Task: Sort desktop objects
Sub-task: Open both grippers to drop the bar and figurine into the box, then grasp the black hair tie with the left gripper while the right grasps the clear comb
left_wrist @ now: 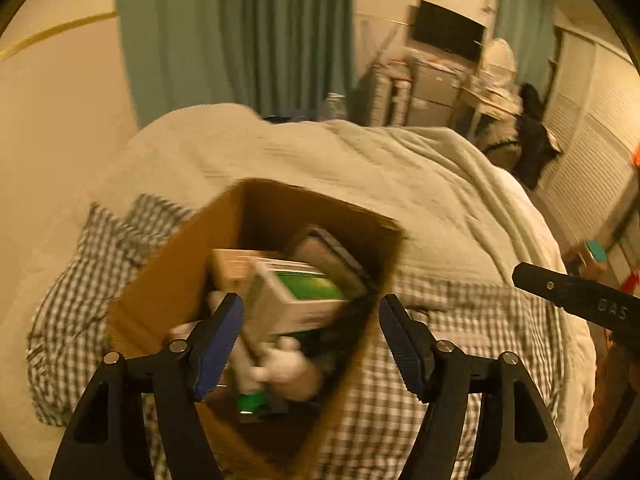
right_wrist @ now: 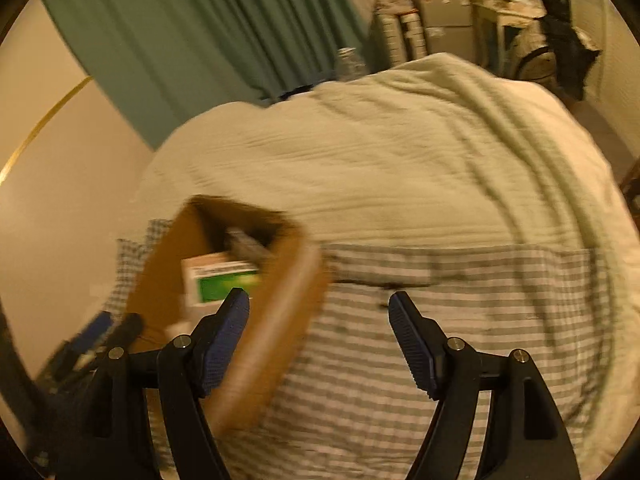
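A brown cardboard box (left_wrist: 172,280) sat on the bed (left_wrist: 400,168), on a checked sheet (left_wrist: 460,320), in the lower middle of the left view. It was full of things — a green and white carton (left_wrist: 296,300) lay on top, with a dark flat case (left_wrist: 340,260) behind it and something white and soft (left_wrist: 288,364) below. The left hand-held gripper (left_wrist: 310,344) hung right over the box with its jaws wide apart and nothing between the pads. One blue pad was over the inside of the box and the other was past its right wall. The right hand-held gripper (right_wrist: 318,340) was open too and held nothing; in its view the box (right_wrist: 272,340) sat at the lower left, and its left finger (right_wrist: 224,344) looked very close to the box wall. Both pictures were blurry, so I could not tell if it touched. The bed was soft, so I think the box could tip over if a finger bumped its wall. The carton sat high and tilted — a knock might slide it out onto the sheet. The sorting looked nearly done.
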Tool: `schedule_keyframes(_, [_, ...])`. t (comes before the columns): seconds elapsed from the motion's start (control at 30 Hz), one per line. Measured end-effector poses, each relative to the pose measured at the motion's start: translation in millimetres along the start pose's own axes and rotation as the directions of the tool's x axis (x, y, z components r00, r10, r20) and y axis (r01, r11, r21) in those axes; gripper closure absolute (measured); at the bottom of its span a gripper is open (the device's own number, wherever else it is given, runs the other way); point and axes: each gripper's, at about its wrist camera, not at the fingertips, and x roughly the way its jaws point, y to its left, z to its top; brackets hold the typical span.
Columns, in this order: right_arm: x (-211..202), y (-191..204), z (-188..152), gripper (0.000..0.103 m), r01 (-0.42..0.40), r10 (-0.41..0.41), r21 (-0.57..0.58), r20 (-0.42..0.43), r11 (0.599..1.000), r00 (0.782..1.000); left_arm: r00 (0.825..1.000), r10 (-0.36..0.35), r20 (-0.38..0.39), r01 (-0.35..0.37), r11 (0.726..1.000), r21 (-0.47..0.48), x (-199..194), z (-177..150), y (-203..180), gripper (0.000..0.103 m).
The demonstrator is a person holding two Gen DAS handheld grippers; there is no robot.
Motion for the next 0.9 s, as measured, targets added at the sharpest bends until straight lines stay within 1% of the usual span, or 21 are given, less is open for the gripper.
schedule_keyframes(0.07, [-5,-26,-2,0.031,0.044,-0.044,-0.007,0.000,0.999,0.999,1.000,-0.023,-0.016,0.024,0.999,0.034,7,-6,-27,0.029])
schedule_keyframes(0.13, [-8,-48,-8,0.031,0.076,-0.076,-0.017,-0.006,0.997,0.997,0.999,-0.027,-0.036,0.029,0.998,0.060,18,-14,-51,0.029])
schedule_keyframes(0.2, [-9,-70,-15,0.031,0.102,-0.103,-0.023,-0.018,0.994,0.995,0.997,-0.029,-0.073,0.035,0.996,0.084,34,-24,-76,0.029])
schedule_keyframes(0.33, [-3,-109,-24,0.031,0.114,-0.115,-0.013,-0.038,0.993,0.993,0.990,-0.011,-0.138,0.034,0.985,0.167,70,-43,-120,0.029])
schedule_keyframes(0.43, [5,-130,-29,0.032,0.115,-0.117,-0.030,-0.052,0.993,0.992,0.987,-0.003,-0.161,0.038,0.975,0.217,92,-54,-142,0.029])
schedule_keyframes(0.53, [22,-147,-35,0.034,0.095,-0.101,-0.073,-0.081,0.993,0.992,0.984,0.016,-0.177,0.030,0.967,0.252,114,-61,-152,0.029])
schedule_keyframes(0.63, [42,-153,-41,0.035,0.076,-0.092,-0.146,-0.105,0.986,0.990,0.977,0.041,-0.208,0.009,0.972,0.234,143,-65,-154,0.029])
schedule_keyframes(0.73, [68,-148,-47,0.037,0.048,-0.090,-0.273,-0.143,0.961,0.986,0.972,0.066,-0.227,-0.020,0.980,0.199,165,-64,-153,0.029])
schedule_keyframes(0.77, [79,-144,-49,0.037,0.037,-0.092,-0.325,-0.155,0.945,0.984,0.970,0.071,-0.231,-0.027,0.981,0.190,173,-62,-153,0.029])
schedule_keyframes(0.9, [108,-138,-50,0.038,-0.026,-0.059,-0.422,-0.188,0.906,0.980,0.966,0.081,-0.245,-0.047,0.989,0.138,201,-59,-150,0.029])
